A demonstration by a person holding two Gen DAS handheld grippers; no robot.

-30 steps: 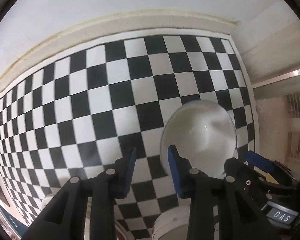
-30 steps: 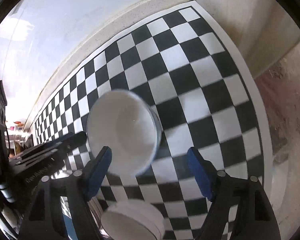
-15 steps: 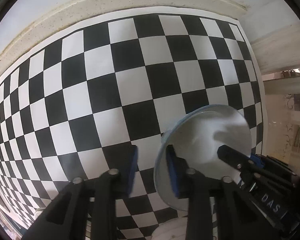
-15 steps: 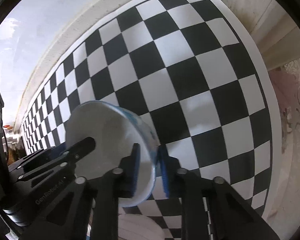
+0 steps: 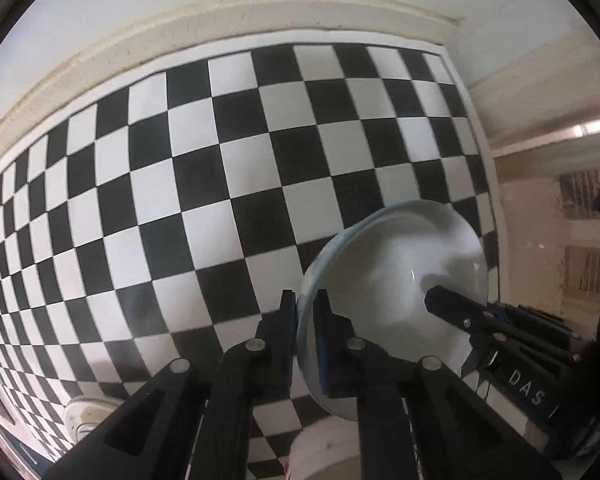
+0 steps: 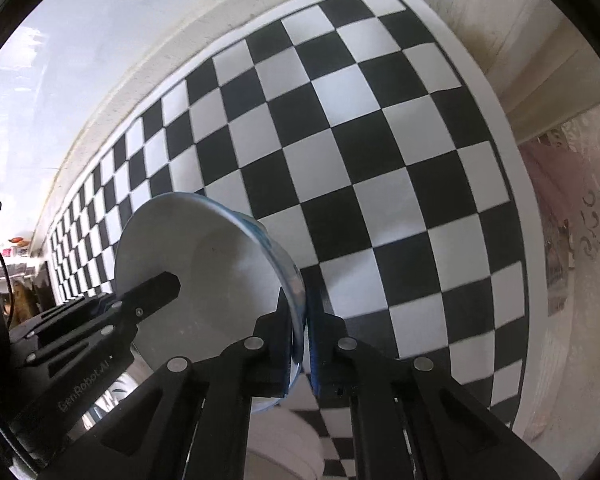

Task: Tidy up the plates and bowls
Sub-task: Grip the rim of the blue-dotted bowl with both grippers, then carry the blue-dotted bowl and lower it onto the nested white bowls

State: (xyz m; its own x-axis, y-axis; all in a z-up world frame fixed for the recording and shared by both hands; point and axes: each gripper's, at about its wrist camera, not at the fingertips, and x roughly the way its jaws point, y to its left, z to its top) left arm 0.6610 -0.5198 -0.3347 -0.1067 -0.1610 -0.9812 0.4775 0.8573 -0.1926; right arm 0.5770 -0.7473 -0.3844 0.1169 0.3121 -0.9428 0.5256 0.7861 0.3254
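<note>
A white bowl with a pale blue rim [image 5: 392, 276] is held between both grippers above the black-and-white checkered surface [image 5: 220, 184]. My left gripper [image 5: 305, 312] is shut on the bowl's left rim. My right gripper [image 6: 300, 308] is shut on the opposite rim, and the bowl [image 6: 204, 264] fills the left of the right wrist view. The right gripper's finger [image 5: 452, 308] shows inside the bowl in the left wrist view; the left gripper's finger [image 6: 152, 292] shows in the right wrist view. The bowl is tilted.
White dishes [image 5: 324, 452] sit below the bowl at the bottom edge, also in the right wrist view [image 6: 284, 444]. Another pale dish [image 5: 84, 412] lies at lower left. A cream ledge [image 5: 220, 24] and wall bound the far side; the surface ends at right [image 6: 516, 184].
Both grippers closed on the bowl's rim: the right one first, then the left. The bowl has been lifted and tilted between them.
</note>
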